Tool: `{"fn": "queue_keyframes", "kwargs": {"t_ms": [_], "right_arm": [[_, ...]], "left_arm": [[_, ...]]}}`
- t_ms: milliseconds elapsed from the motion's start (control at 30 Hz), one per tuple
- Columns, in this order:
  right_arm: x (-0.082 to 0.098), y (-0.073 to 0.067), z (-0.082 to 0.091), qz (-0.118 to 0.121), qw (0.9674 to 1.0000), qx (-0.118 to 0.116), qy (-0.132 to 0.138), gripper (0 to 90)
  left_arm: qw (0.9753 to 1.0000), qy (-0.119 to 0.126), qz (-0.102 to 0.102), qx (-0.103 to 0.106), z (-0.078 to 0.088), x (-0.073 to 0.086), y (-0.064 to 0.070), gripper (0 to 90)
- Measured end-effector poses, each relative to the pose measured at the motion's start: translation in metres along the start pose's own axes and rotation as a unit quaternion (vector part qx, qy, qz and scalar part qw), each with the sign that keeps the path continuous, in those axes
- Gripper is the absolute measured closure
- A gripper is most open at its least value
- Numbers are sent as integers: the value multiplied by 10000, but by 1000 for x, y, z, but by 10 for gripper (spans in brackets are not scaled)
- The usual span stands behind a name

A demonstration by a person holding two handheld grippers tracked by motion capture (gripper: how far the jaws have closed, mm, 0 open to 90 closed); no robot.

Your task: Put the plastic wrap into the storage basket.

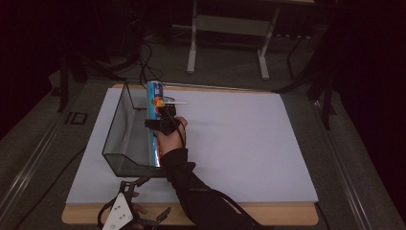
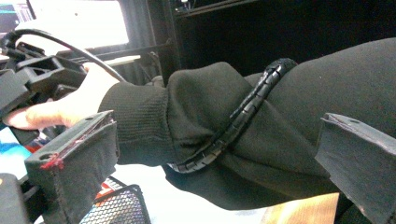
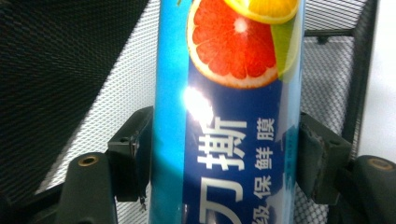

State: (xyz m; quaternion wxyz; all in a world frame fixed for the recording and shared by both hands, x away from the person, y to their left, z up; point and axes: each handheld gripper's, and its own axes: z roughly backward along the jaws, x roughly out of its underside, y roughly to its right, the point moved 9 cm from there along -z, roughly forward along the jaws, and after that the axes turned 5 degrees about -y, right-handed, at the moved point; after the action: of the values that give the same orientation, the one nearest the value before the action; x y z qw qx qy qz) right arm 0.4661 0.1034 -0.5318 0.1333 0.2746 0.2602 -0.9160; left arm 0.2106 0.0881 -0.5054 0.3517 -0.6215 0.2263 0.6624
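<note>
left gripper (image 1: 143, 218): jaws wide, empty | right gripper (image 1: 165, 116): clamped on blue box (image 1: 155, 103) in mesh basket (image 1: 116, 129)

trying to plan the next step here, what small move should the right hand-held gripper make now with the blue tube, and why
Probably lower it a little further into the black mesh basket and only then open. The right hand-held gripper has its jaws pressed on both sides of the blue tube, which lies along the basket's right side. Whether the tube already rests on the mesh cannot be told, so releasing now might drop it.
</note>
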Motion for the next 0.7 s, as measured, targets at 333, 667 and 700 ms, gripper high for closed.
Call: {"fn": "queue_keyframes", "kwargs": {"t_ms": [333, 667, 700], "right_arm": [[5, 4, -6, 444, 9976, 354, -403, 270], [-9, 10, 12, 785, 9950, 486, -384, 220], [-9, 10, 14, 795, 9949, 482, -394, 209]], "left_arm": [[10000, 7, 28, 34, 0, 0, 1, 4], [10000, -20, 25, 68, -1, 1, 2, 4], [10000, -37, 18, 69, -1, 1, 2, 4]]}}
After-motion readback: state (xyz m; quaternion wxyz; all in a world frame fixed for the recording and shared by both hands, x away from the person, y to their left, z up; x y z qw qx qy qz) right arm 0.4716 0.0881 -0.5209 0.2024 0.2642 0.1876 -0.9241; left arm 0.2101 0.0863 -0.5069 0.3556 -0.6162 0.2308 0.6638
